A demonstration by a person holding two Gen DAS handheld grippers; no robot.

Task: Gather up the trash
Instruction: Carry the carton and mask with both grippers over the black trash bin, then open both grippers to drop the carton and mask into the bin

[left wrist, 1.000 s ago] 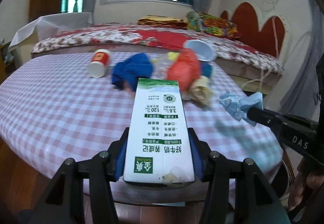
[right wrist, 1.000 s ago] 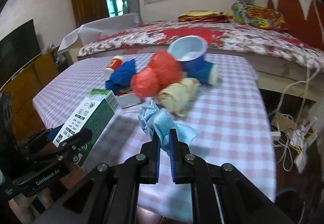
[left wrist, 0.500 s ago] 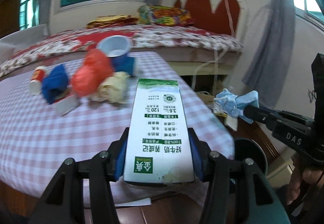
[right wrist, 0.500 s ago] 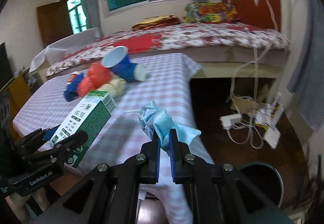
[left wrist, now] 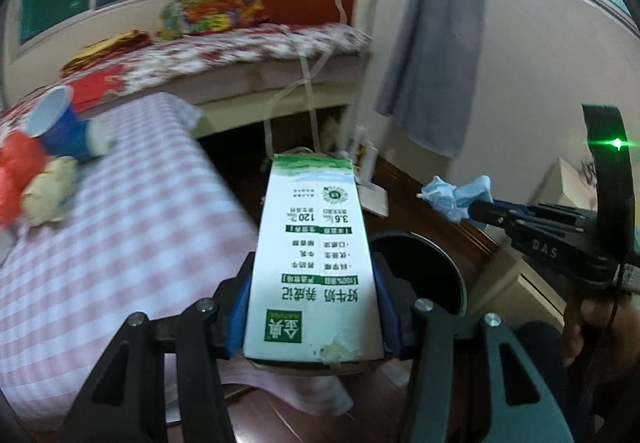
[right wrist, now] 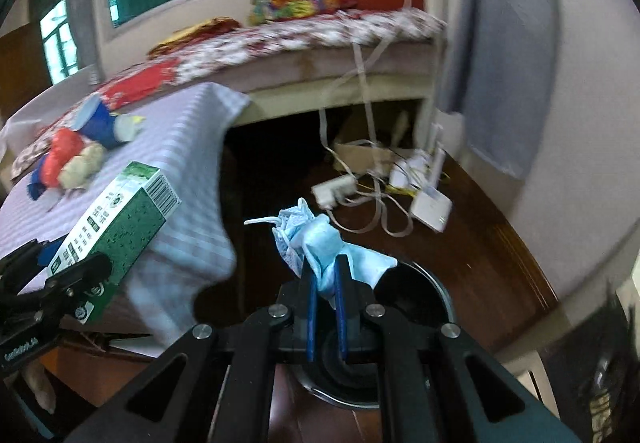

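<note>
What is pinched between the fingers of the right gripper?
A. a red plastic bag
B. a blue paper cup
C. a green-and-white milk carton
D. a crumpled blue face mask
D: the right gripper is shut on the crumpled blue face mask above the dark trash bin; the left gripper holds the milk carton.

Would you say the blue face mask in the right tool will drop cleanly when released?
Probably not cleanly. The face mask looks floppy and light, crumpled and draped over the right tool. Its loose ear loop might snag. The bin sits below.
</note>
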